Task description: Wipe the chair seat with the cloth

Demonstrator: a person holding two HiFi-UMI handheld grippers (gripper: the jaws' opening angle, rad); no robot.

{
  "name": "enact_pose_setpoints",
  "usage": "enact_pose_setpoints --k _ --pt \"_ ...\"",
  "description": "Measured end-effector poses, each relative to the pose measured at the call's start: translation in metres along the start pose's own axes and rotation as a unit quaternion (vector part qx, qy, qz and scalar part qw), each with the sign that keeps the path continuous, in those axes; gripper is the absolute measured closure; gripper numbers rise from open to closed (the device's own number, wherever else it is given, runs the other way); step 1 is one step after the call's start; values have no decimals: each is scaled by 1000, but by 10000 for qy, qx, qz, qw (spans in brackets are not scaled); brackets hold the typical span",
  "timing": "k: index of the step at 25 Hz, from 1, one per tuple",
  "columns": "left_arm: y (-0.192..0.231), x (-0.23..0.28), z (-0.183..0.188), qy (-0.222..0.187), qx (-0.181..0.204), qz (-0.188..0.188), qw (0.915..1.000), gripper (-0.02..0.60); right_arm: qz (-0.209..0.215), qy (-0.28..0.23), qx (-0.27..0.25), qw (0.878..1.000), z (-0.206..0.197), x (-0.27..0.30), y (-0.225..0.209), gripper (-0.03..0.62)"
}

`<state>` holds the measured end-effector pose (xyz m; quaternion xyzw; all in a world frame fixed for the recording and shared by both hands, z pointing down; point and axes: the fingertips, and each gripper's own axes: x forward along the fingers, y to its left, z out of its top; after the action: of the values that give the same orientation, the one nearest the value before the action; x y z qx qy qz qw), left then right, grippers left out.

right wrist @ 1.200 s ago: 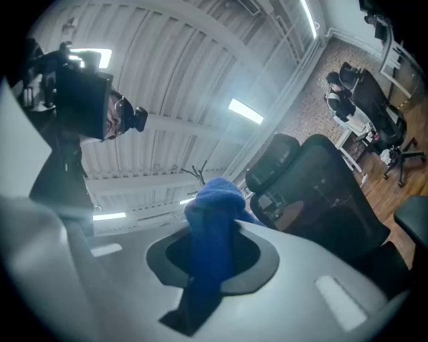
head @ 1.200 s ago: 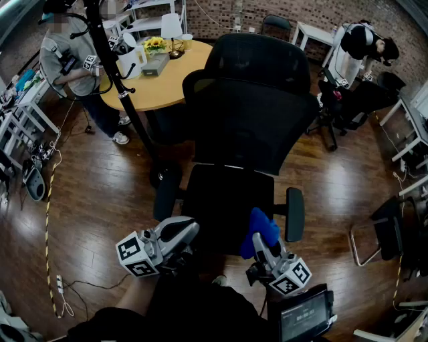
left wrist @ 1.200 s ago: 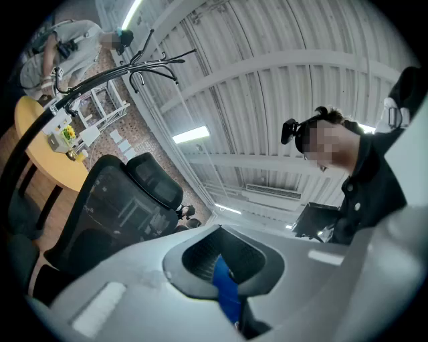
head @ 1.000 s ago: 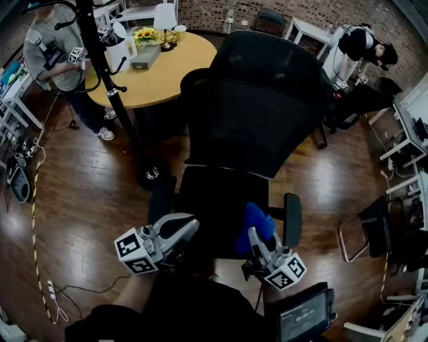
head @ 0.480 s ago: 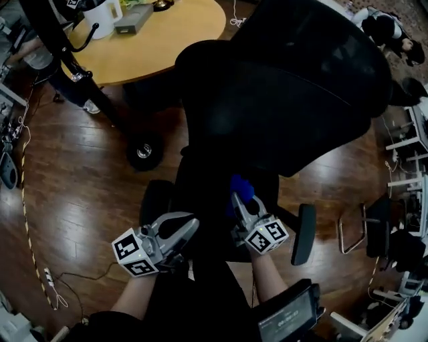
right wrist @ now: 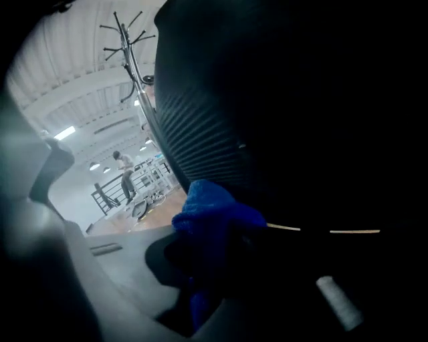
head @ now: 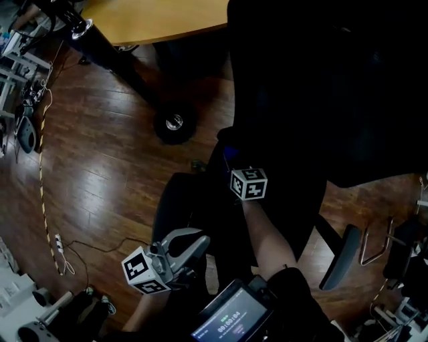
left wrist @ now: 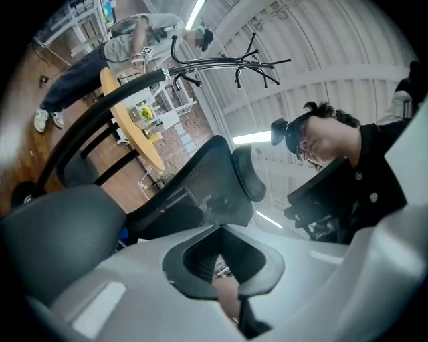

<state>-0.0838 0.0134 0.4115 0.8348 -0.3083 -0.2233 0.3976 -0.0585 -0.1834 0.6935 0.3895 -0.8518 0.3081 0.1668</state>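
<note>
Head view: the camera looks steeply down on a black office chair, and the backrest [head: 321,87] rises over the far side of the chair seat [head: 297,214].
Right gripper: the right gripper [right wrist: 200,287] reaches across the chair seat toward the foot of the backrest. Its marker cube [head: 249,184] is above the seat, and the bare forearm [head: 267,240] behind it crosses the front of the seat.
Right jaws: they are clamped on the blue cloth [right wrist: 214,214], which bulges out between them.
Cloth: it is at the back of the chair seat, just in front of the ribbed mesh of the backrest. This part is very dark, so I cannot tell if the cloth presses on the seat.
Left gripper: the left gripper [head: 199,242] is held off the seat at its front left corner, near the left armrest [head: 175,200].
Left jaws: they are together, with nothing between them. In the left gripper view they point upward past the chair.
Right armrest: the right armrest [head: 338,257] stands at the right side of the chair seat.
Table: a round wooden table [head: 160,17] stands beyond the chair, to the left of the backrest.
Stand base: a round black base [head: 174,122] sits on the floor between the table and the chair.
Floor: dark wooden boards [head: 100,174] lie all around the chair.
Screen: a small lit screen [head: 231,317] is in front of the chair seat, close to the person's body.
</note>
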Motion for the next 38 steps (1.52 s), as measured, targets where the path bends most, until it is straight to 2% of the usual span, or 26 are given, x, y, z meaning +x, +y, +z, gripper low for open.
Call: enact_pose_setpoints --k 4,6,8,11,15,19,24,27,31,33,35,38 --pt "2 -12 -1 38 -43 62 10000 580 -249 349 -392 9983 -15 19 7 536" --pt "3 -14 2 64 -42 43 10000 580 -290 330 -400 9982 -15 17 5 536" --pt "4 -13 5 108 -46 0 9999 580 -506 359 -350 9975 -17 8 -9 536" --pt "3 -6 4 221 -36 -97 9997 580 -1184 423 -101 9920 -32 -29 -61 536" --pt "2 10 -4 488 -52 -282 9984 580 -2062 423 246 9773 -53 -106 -143 536" --pt "-2 30 -18 771 -100 -466 9959 580 -2638 402 387 9630 -59 -192 -214 536" --pt "-10 51 -35 1027 -146 -626 9926 580 -3339 104 701 9399 -64 -283 -268 536" --pt "-14 57 -39 1106 -126 -670 9915 580 -3348 -142 980 9371 -69 -297 -274 536" --pt "-22 61 -41 1083 -77 -662 9919 580 -3371 -84 922 9369 -72 -302 -279 536" --pt "-23 60 -41 1049 -47 -655 9923 580 -3293 -228 1011 9385 -67 -303 -277 536" --pt "-22 56 -36 987 -35 -630 9931 580 -3054 -586 1086 9442 -53 -294 -257 536" --pt "-23 49 -27 857 -20 -582 9946 580 -2331 -1009 1002 9620 -29 -259 -193 536"
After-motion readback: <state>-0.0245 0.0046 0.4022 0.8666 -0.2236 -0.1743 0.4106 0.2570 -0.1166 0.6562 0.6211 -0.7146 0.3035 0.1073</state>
